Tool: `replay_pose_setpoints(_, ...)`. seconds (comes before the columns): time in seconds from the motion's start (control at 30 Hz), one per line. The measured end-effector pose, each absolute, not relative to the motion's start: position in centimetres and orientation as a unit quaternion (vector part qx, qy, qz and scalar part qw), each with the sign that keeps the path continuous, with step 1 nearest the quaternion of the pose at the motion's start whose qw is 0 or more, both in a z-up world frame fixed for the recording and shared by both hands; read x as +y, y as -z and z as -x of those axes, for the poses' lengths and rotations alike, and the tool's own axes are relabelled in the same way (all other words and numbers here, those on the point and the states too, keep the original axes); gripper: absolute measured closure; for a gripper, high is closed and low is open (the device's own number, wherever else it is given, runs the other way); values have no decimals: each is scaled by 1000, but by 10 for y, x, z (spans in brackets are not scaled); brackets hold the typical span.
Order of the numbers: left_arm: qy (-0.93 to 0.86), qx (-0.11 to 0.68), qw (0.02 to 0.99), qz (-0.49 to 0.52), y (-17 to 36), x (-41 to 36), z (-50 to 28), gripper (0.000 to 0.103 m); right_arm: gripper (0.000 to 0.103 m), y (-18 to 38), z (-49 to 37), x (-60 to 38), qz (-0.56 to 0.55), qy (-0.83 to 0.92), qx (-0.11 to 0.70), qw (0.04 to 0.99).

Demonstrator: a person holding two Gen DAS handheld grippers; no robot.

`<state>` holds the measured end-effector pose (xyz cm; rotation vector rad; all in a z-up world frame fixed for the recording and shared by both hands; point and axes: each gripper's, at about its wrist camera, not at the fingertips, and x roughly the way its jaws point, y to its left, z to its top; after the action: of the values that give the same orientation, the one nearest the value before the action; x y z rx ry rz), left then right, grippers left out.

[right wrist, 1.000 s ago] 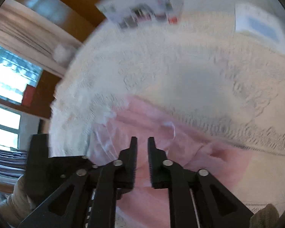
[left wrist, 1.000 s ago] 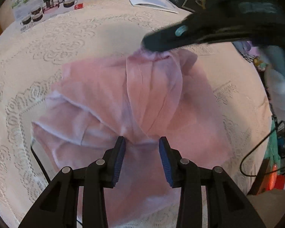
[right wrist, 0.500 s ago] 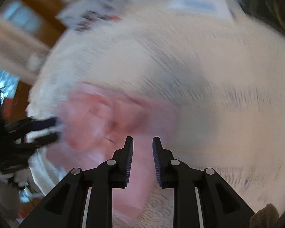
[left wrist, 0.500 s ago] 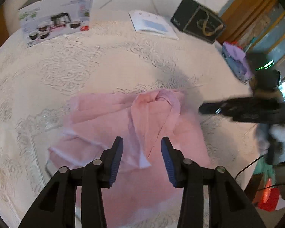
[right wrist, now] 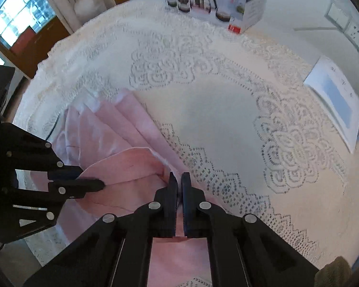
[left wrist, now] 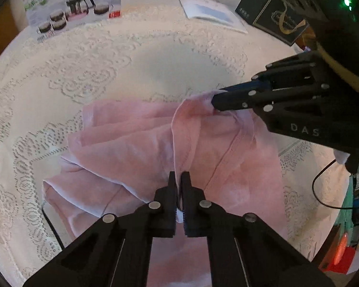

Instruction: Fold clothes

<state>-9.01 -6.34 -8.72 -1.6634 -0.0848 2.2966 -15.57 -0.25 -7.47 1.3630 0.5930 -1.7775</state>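
Observation:
A pink garment lies rumpled on a white lace tablecloth. My left gripper is shut on a raised fold of the pink garment near its middle. My right gripper is shut on the far end of the same fold. In the left wrist view the right gripper comes in from the right and pinches the cloth's far edge. In the right wrist view the pink garment spreads to the left, and the left gripper pinches it from the left side.
A tea-set box stands at the table's back left, also seen in the right wrist view. A white leaflet and a dark gift box lie at the back. A black cable hangs off the right edge.
Both grippers were open half a second ago and have closed on the pink fold. The right gripper came back in from the right to the fold's far end.

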Motion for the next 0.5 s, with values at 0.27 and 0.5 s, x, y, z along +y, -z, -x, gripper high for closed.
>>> replay_pose_setpoints(0.27,-795,89,199,567,90,-29,36,99,88,92,125,83,-583,701,177,371)
replay_pose_setpoints(0.5,-790,50,211,574,71,-53,27,73,47,59,122,121,-580,732,78,349)
